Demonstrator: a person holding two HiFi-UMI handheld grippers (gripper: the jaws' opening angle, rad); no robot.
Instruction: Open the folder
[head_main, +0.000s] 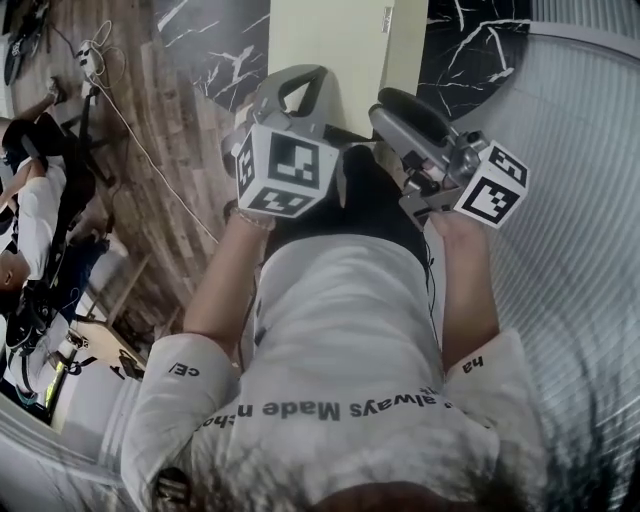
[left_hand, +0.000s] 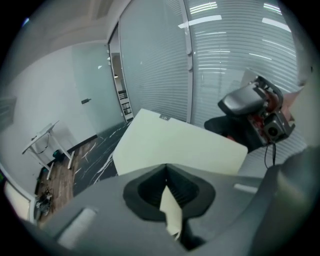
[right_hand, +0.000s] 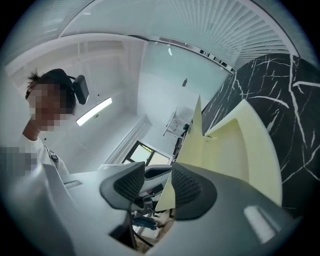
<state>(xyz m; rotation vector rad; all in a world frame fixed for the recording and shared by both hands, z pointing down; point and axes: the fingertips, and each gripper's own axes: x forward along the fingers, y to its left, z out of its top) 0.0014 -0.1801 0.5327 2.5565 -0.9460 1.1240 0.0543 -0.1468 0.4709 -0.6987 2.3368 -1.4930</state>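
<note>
Between my left gripper (left_hand: 167, 172) and right gripper (right_hand: 157, 182), one pale yellow folder (left_hand: 175, 145) is held up.
I count two grippers and one folder. Only the right gripper view shows its two leaves spread in a V; the left gripper view shows one flat cover. The left jaws are pinched together on a folder edge. The right jaws stand apart, one leaf lying against a single pad.

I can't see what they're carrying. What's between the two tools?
The pale yellow folder stretches from the left tool to the right tool, clearest in the left gripper view.
</note>
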